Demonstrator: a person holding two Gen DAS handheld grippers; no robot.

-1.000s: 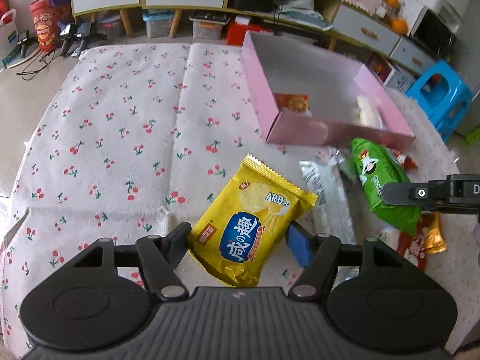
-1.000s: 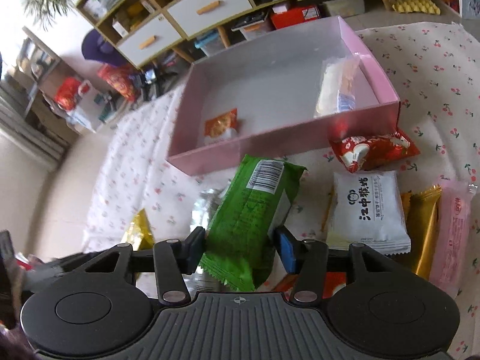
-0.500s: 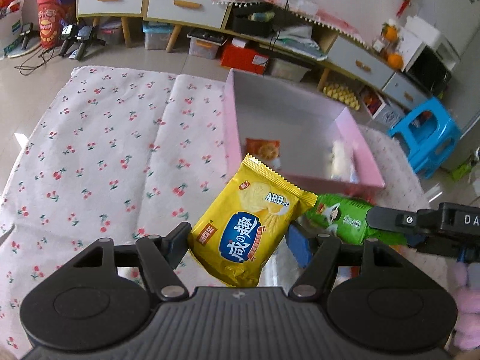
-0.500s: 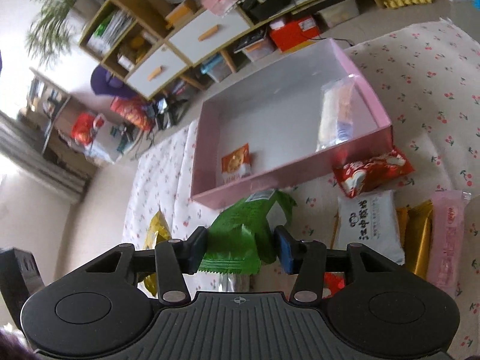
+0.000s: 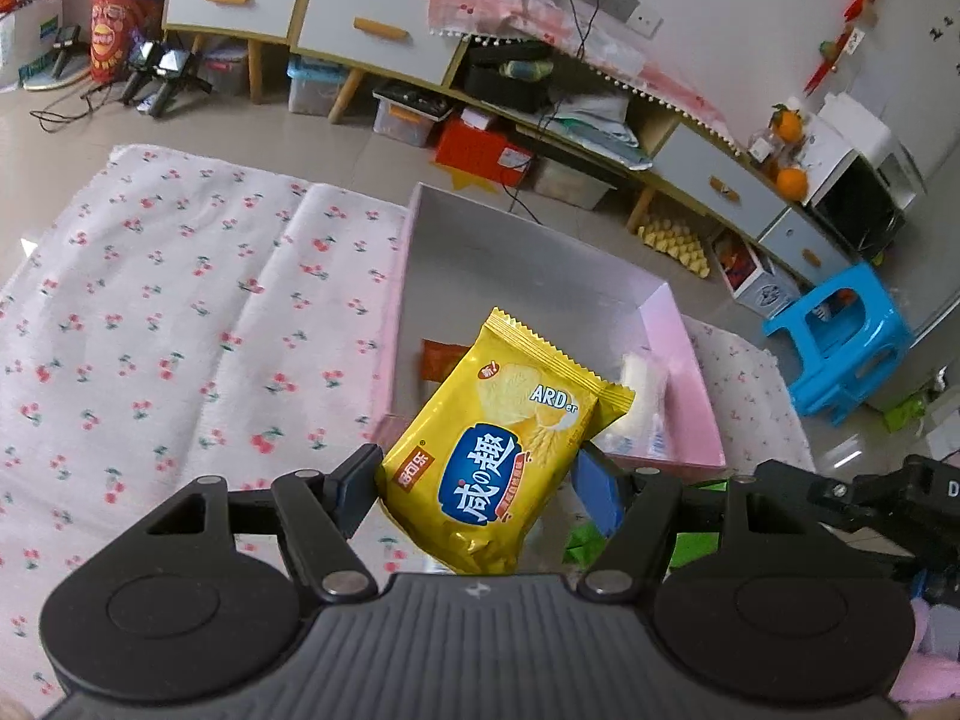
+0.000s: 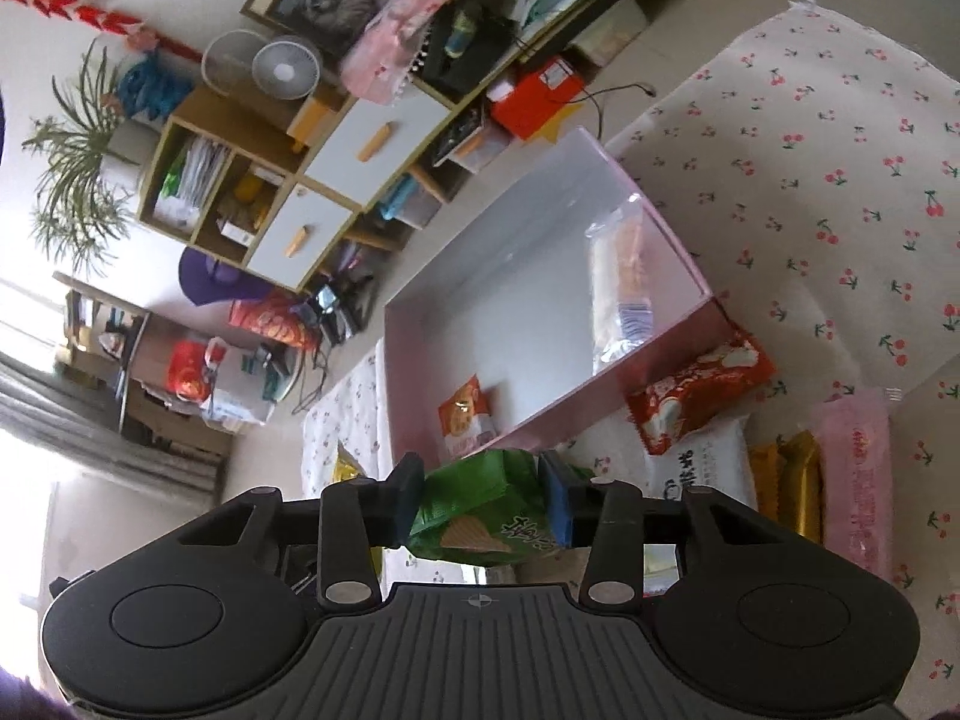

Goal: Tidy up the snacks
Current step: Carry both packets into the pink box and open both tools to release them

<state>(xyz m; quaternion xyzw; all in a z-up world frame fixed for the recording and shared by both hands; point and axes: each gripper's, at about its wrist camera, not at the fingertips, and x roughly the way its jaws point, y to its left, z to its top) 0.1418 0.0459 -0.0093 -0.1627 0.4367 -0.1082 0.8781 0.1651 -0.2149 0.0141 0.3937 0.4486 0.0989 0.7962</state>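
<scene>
Pink box [image 6: 651, 354] holds two snacks; your left hand-held gripper [image 5: 474, 483] grips yellow packet [image 5: 501, 450], right hand-held gripper [image 6: 483, 498] green packet [image 6: 480, 510] — several packets [image 6: 699, 396] wait outside.

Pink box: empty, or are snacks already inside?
Not empty. The pink box holds an orange packet and a clear-wrapped pack.

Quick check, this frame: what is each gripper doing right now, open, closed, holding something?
Left gripper: closed on the yellow chip bag, held above the pink box.
Right gripper: closed on the green snack packet.
</scene>
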